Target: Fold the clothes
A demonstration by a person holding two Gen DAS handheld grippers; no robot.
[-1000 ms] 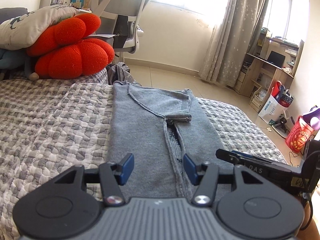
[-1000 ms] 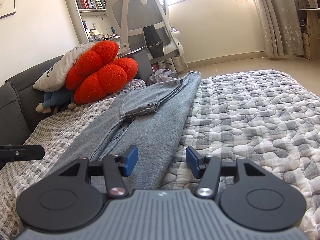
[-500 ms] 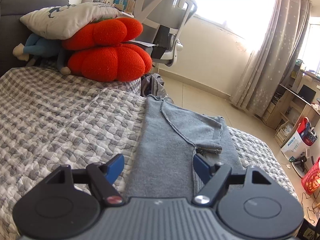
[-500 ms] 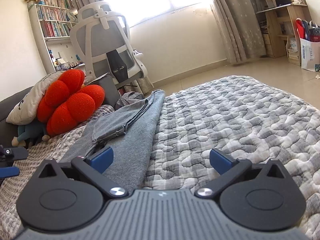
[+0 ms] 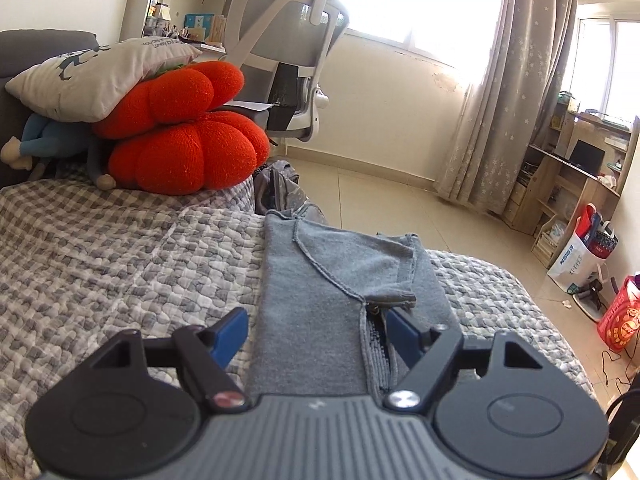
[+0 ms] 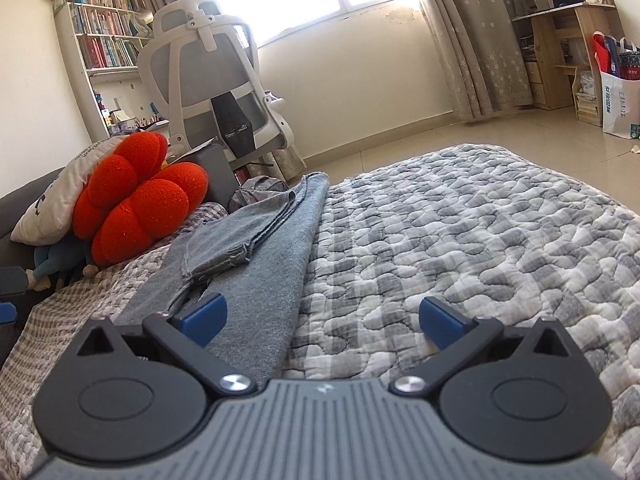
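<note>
Left gripper spread wide over the near end of a grey garment, gripping nothing. Right gripper wide too, empty, straddling the garment's right edge and the quilt. Garment flat on the quilt, folded into a long narrow strip, long axis running away from both cameras toward an office chair. Folded sleeve on top, cuff pointing back toward the grippers.

The grey garment's near end is hidden behind both gripper bodies; book spines are unreadably small.
</note>
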